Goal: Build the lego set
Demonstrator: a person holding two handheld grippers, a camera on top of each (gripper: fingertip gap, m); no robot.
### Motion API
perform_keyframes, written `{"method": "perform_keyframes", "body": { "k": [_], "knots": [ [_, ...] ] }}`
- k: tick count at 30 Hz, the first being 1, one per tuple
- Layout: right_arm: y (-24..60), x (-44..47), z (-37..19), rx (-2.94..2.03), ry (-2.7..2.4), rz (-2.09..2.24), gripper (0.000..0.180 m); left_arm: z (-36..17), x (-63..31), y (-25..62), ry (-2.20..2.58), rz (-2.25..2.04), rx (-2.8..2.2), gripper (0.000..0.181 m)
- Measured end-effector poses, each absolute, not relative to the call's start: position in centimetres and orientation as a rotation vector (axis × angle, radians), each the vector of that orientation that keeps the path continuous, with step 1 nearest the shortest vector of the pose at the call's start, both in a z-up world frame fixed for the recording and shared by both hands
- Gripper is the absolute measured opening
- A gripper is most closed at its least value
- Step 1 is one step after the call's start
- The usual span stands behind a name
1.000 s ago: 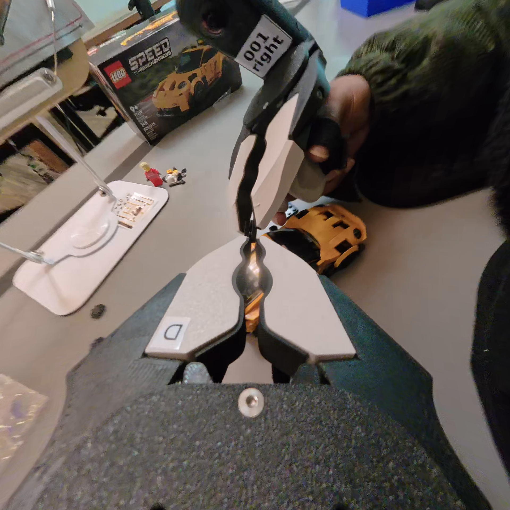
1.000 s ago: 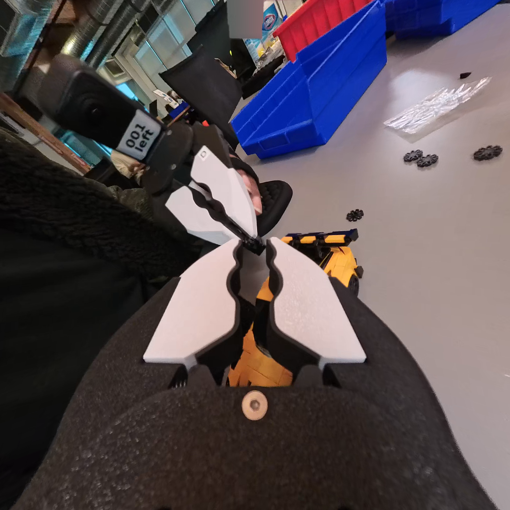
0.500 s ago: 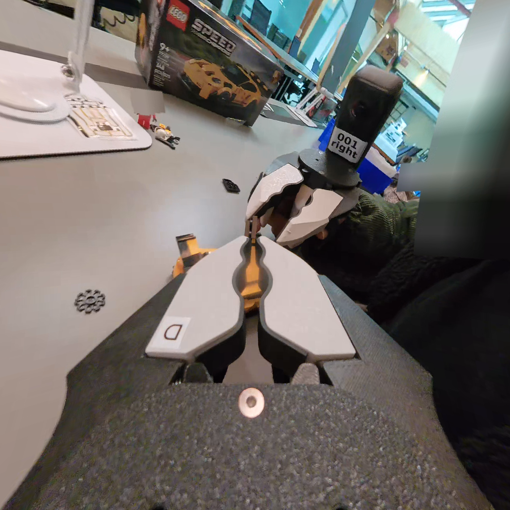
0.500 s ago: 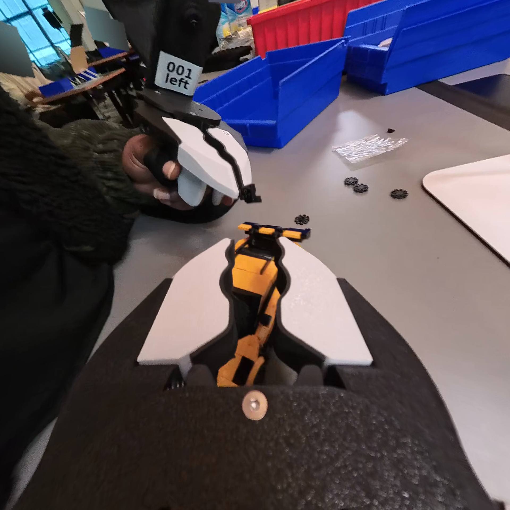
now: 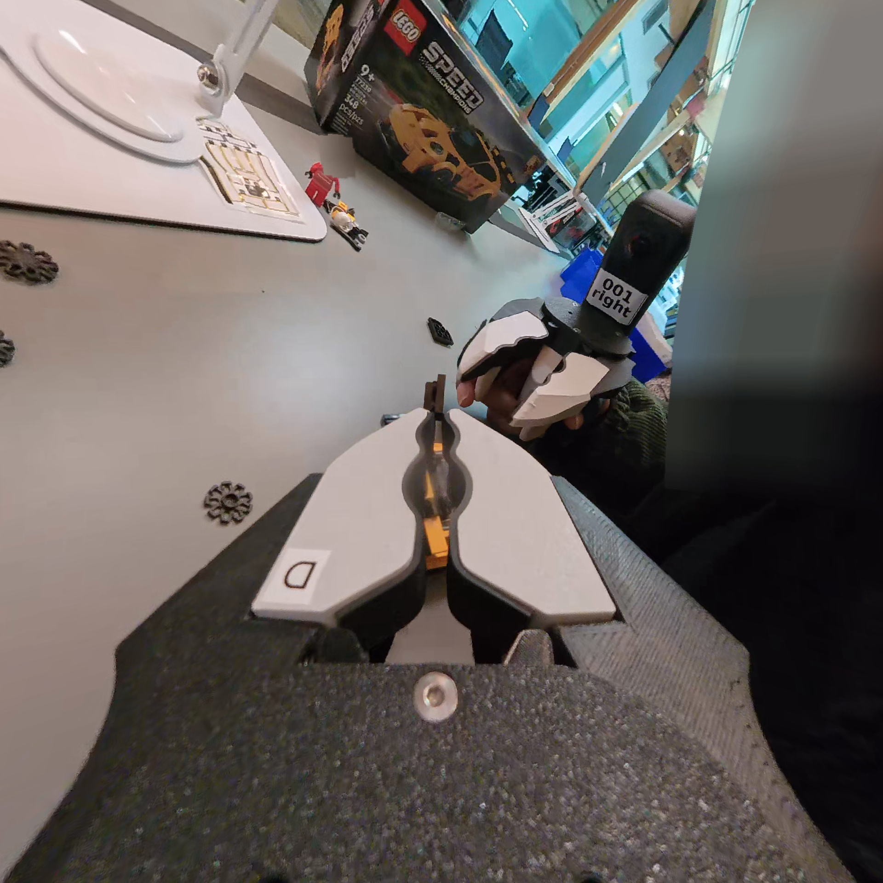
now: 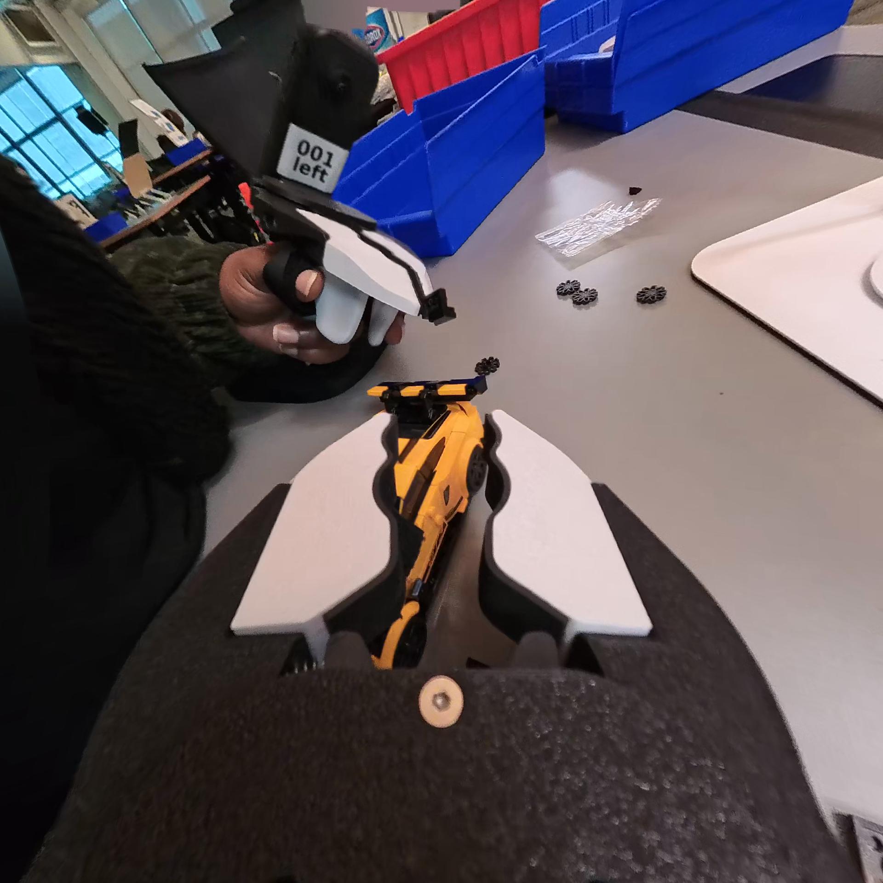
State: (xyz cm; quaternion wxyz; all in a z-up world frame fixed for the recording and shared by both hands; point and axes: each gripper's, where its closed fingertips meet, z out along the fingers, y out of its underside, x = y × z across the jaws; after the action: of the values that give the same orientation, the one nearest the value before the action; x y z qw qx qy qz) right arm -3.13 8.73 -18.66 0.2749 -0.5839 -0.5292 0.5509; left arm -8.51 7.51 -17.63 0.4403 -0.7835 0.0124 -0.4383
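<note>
Pinching a small black piece [image 6: 437, 308] at its very tip, the nearly closed left gripper [image 5: 436, 420] hovers above the table while the right gripper [image 6: 437, 420], jaws parted, straddles the yellow car [image 6: 442, 473], likely steadying it for fitting.

A yellow and black toy car [image 6: 430, 487] stands on the grey tabletop [image 6: 669, 430], a striped wing [image 6: 427, 389] across its far end. A small black brick [image 6: 437, 308] hangs above it, off the tabletop, pinched at its edge. Four black wheel discs [image 6: 576, 292] lie loose beyond, one [image 6: 487, 366] just past the wing.
</note>
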Motion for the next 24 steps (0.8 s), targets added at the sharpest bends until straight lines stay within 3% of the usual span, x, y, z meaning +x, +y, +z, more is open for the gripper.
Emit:
{"method": "perform_keyframes", "body": {
  "k": [18,24],
  "knots": [
    [8.4,-3.2,-18.5,-1.538,-1.436,1.451,0.032,-17.0,-8.5,6.5,0.043,-1.076,-1.932,0.002],
    [8.0,-3.3,-18.3,-1.477,-1.464,1.403,0.032,-17.7,-11.1,4.1,0.405,-0.496,-1.969,0.003]
  ]
}}
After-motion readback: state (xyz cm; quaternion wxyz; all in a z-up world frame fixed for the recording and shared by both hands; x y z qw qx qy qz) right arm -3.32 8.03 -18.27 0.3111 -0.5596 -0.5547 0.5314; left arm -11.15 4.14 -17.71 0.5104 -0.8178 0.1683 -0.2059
